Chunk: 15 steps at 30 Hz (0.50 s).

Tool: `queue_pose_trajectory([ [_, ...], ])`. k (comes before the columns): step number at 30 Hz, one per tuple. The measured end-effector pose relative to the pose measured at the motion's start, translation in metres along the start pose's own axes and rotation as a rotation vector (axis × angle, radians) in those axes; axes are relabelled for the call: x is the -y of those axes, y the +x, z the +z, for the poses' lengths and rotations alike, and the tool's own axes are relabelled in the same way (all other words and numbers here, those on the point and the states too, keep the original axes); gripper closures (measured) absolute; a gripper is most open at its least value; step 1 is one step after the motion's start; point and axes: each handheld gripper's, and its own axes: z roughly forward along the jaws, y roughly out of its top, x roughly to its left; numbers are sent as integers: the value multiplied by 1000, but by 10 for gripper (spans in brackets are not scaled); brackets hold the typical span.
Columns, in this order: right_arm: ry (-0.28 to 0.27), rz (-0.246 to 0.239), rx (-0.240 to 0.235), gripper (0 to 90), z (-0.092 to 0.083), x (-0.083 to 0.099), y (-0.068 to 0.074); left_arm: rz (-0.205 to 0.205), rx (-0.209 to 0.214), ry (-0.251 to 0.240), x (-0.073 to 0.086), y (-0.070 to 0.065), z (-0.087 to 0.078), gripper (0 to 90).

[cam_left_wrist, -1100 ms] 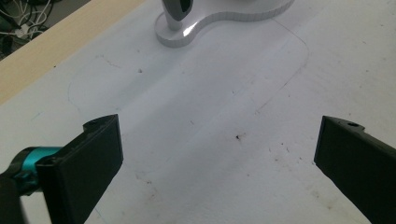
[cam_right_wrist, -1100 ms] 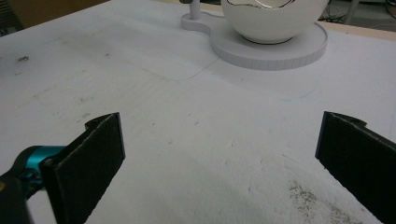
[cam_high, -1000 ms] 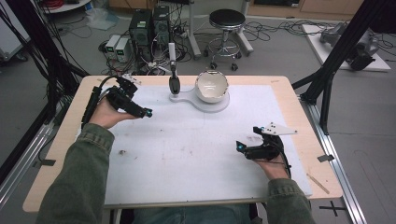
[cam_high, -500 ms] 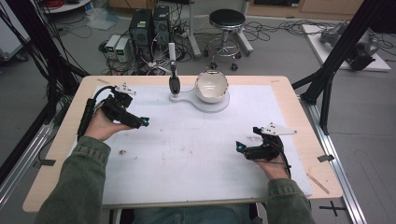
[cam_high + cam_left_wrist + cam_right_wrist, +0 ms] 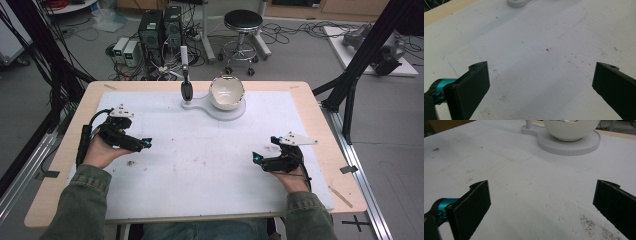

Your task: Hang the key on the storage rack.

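White glossy ceramic bowl (image 5: 227, 93) sits top centre on a flat white stand (image 5: 214, 107); probably slippery and breakable (grab the rim). Left gripper (image 5: 141, 144) and right gripper (image 5: 257, 158) both gape open, empty.

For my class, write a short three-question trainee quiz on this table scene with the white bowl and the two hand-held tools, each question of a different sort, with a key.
1. True or false: the left tool grips the white bowl.
2. The bowl sits on: A) the bare mat, B) a round white base, C) the stool.
3. Fill in: the jaws of the right tool stand ____.

Key:
1. False; it hangs over the white mat, jaws apart, well short of the bowl.
2. B; the base lies at the table's far edge, with a black-handled utensil upright beside the bowl.
3. Open, with nothing between them.
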Motion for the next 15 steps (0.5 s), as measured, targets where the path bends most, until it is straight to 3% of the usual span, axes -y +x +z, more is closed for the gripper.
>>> queue_pose_trajectory([
  [4, 2, 3, -1, 3, 0, 0, 0, 2, -32, -46, 12, 1, -5, 17],
  [12, 3, -5, 1, 3, 1, 0, 0, -32, -42, -123, 39, 4, -15, 18],
  [15, 7, -2, 0, 3, 1, 0, 1, -18, -66, -201, 50, 0, -21, 17],
])
